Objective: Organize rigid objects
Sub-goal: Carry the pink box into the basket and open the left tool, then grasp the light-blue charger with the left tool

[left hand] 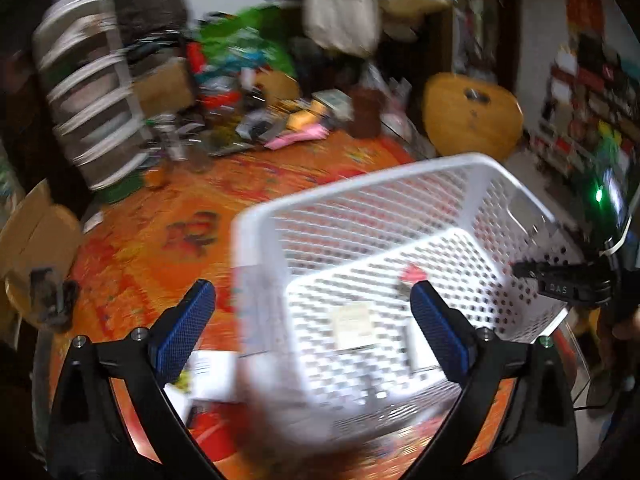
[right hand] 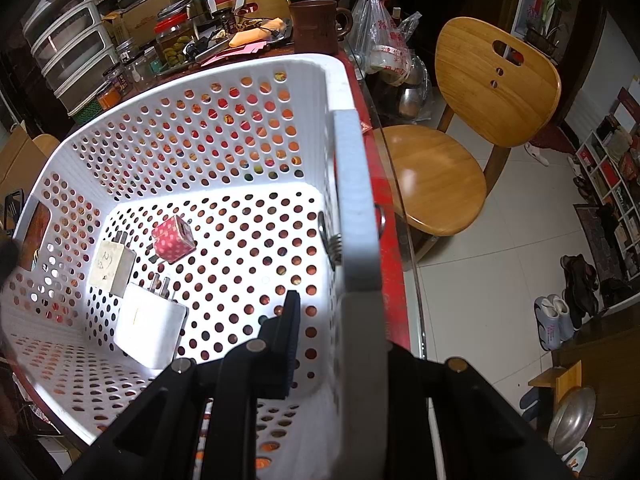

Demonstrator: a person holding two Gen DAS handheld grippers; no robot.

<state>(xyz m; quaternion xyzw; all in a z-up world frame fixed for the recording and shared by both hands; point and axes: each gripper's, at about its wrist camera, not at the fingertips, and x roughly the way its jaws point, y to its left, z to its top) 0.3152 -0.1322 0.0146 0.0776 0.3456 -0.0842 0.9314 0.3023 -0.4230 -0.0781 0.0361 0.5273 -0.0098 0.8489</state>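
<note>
A white perforated plastic basket (right hand: 200, 148) stands on the orange-red table; it also shows, blurred, in the left wrist view (left hand: 400, 184). Inside lie a pink dotted charger cube (right hand: 173, 239), a cream plug adapter (right hand: 111, 267) and a white charger (right hand: 150, 330). My right gripper (right hand: 332, 320) is shut on the basket's right wall, one finger inside and one outside. My left gripper (left hand: 312, 304) is open, its blue pads (left hand: 188, 320) straddling the basket's near left corner without touching it.
Clutter fills the table's far side: jars (right hand: 172, 40), a brown mug (right hand: 316, 26), a drawer unit (right hand: 64, 40), plastic bags. A wooden chair (right hand: 460, 140) stands right of the table edge. Papers (left hand: 208, 372) lie under the left gripper.
</note>
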